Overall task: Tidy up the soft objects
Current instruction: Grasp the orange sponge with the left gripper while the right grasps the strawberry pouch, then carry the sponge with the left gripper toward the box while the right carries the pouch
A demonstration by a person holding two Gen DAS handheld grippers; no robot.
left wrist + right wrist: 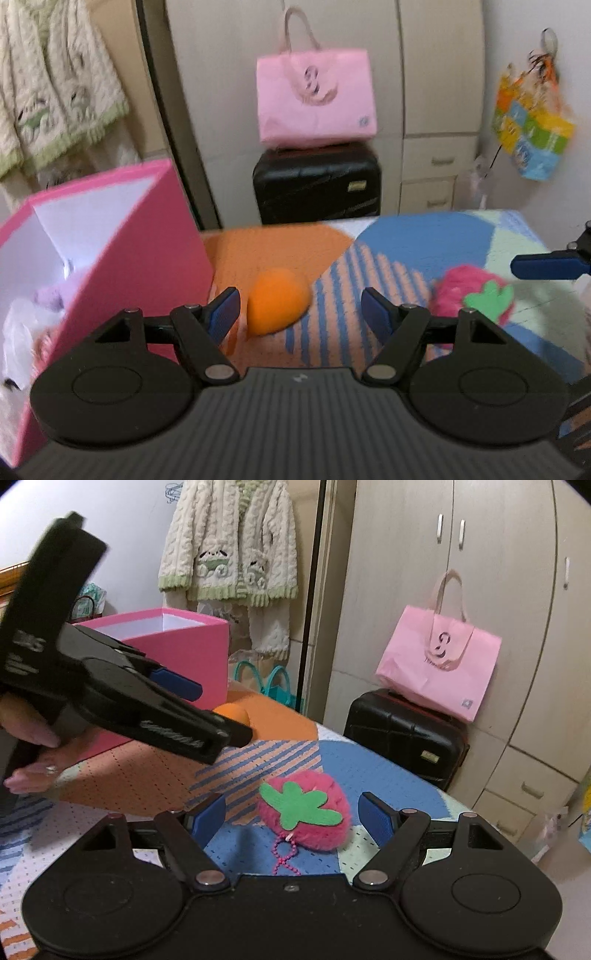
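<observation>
i'm seeing some toys sitting in the pink box (147, 258); both tools, left tool (299, 314) and right tool (291, 816), are gaping apart, with the orange ball (277, 302) and strawberry (306, 812) waiting.

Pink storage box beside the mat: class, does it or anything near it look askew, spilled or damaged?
Nothing stands out: the pink square storage box stands upright, and the fluffy pink strawberry toy lies intact on the patterned mat.
</observation>
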